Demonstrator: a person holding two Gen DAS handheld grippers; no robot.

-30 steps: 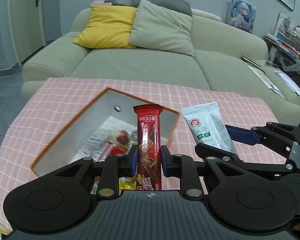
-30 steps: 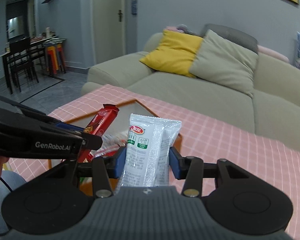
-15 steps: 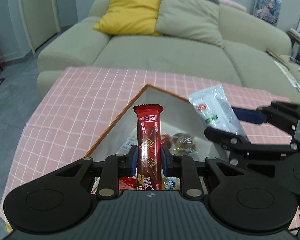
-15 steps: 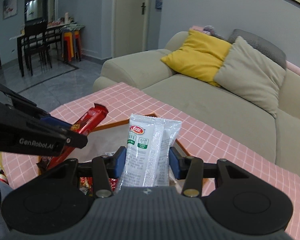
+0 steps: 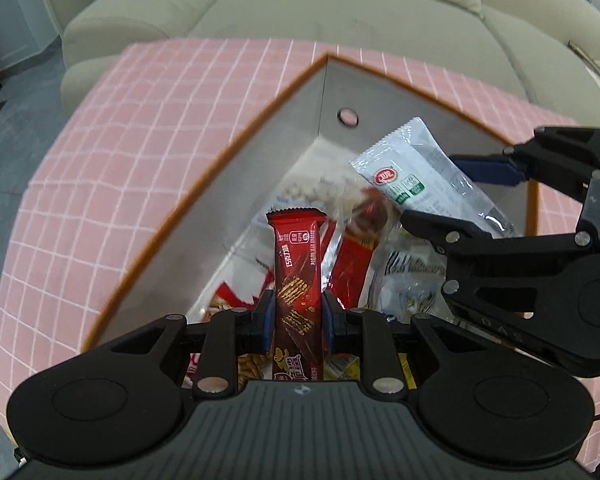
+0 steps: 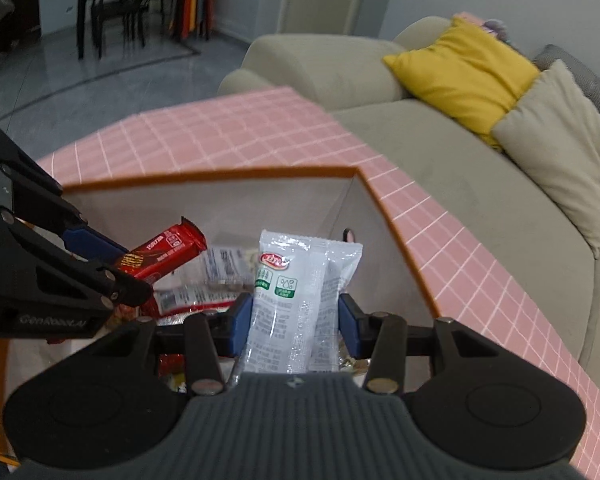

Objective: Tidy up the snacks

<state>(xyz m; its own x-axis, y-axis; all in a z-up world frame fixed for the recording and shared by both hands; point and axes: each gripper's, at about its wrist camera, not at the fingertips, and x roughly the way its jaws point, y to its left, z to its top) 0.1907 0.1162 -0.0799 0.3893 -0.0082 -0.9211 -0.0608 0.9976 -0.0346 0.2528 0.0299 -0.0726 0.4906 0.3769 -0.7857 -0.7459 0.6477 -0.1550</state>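
My left gripper (image 5: 296, 314) is shut on a red chocolate wafer bar (image 5: 297, 264) and holds it upright over the open storage box (image 5: 236, 148). My right gripper (image 6: 294, 318) is shut on a white snack packet (image 6: 290, 296) and holds it over the same box (image 6: 396, 232). The packet also shows in the left wrist view (image 5: 420, 176), and the red bar in the right wrist view (image 6: 160, 254). The box has an orange rim and grey walls. Several wrapped snacks (image 5: 364, 248) lie on its floor.
The box stands on a table with a pink checked cloth (image 5: 140, 128). A beige sofa (image 5: 340, 12) runs behind it, with a yellow cushion (image 6: 460, 68) and a grey cushion (image 6: 560, 128). Dining chairs (image 6: 112, 12) stand far off.
Both grippers have tilted down and moved in over the box, each still holding its snack. The box's inside now fills both views.
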